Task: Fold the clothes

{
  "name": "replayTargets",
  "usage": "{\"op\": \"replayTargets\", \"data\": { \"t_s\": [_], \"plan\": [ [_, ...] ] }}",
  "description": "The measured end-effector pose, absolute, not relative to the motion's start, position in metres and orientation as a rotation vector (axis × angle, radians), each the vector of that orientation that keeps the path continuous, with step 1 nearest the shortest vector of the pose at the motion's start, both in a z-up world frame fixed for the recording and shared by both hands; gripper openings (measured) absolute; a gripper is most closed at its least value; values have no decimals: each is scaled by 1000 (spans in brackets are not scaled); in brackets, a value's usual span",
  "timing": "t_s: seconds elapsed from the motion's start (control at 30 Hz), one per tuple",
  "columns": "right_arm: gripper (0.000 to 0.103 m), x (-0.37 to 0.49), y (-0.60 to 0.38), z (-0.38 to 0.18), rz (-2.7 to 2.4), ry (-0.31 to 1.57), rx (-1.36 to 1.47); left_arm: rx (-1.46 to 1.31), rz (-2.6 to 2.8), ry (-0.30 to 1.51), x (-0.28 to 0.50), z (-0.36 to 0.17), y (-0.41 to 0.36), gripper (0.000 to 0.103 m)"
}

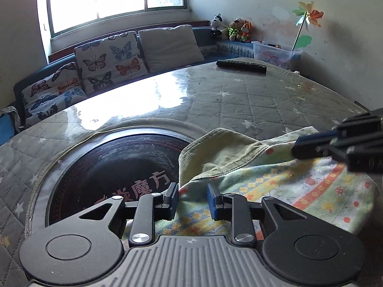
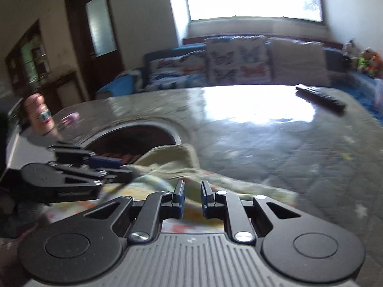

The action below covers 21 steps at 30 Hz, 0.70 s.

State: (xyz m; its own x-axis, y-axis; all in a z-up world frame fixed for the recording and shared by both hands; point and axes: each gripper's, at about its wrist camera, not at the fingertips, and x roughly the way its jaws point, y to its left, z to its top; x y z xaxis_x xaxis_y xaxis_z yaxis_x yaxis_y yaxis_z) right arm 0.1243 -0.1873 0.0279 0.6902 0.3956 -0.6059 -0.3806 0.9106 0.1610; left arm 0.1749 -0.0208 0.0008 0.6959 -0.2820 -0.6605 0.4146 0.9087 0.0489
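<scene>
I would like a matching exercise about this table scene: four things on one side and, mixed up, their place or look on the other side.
Things:
1. remote control
2. patterned garment
3. butterfly cushion
4. pinwheel

Place or look:
A. on the sofa under the window
B. lying crumpled at the near edge of the table, in front of both tongs
C. standing against the wall, in the corner by the plastic box
D. black, at the far side of the table

Pairs: 1-D, 2-B, 3-A, 4-C
</scene>
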Motion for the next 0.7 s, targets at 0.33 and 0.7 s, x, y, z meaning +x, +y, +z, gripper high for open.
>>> {"op": "replayTargets", "data": {
  "t_s": [0.33,0.7],
  "plan": [
    [14,142,-161,22,433,685,-41,159,-385,674,166,11,-10,29],
    [16,70,-148,39,573,650,-91,209,-470,618,91,17,-11,29]
  ]
}}
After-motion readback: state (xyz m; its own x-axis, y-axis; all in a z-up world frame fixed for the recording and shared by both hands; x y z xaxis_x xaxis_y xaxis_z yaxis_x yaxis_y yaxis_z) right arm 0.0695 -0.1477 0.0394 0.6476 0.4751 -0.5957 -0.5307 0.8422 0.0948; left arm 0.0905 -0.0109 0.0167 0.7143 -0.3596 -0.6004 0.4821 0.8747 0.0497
